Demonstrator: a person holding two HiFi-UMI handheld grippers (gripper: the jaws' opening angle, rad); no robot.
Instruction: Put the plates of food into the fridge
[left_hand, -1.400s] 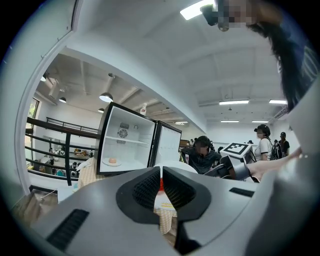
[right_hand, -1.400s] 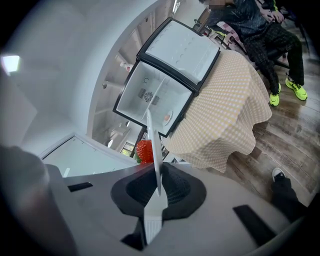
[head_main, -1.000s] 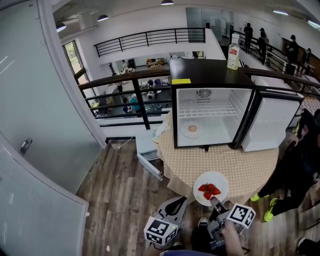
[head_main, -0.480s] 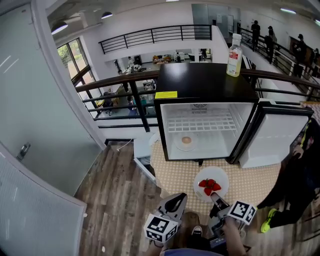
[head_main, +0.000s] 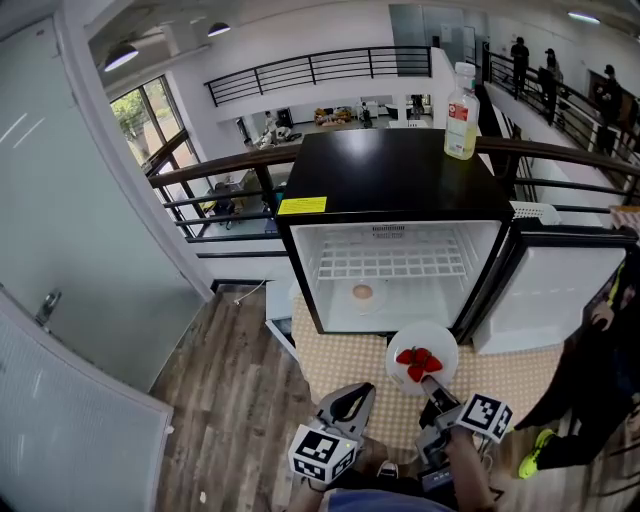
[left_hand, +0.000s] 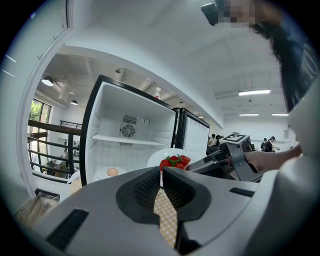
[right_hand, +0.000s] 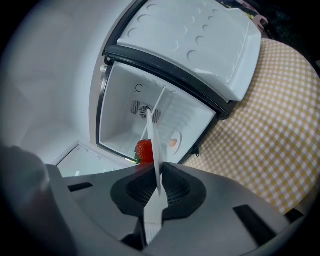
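Checked desk (head_main: 338, 362) carries the open fridge (head_main: 400, 165). Your right gripper (head_main: 430, 383) has its jaws clenched on the strawberry plate (head_main: 437, 338), just near of the fridge mouth. Your left gripper (head_main: 352, 397) has its jaws closed, empty. Only the head view shows the bottle (head_main: 460, 98) on top.

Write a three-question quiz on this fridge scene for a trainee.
1. True or false: a plate already lies inside the open fridge.
2. What does the right hand-held gripper grip? A a cup; B the plate of strawberries; C nothing.
3. Fill in: the bottle stands on ___ of the fridge.
Key: 1 true; 2 B; 3 top.
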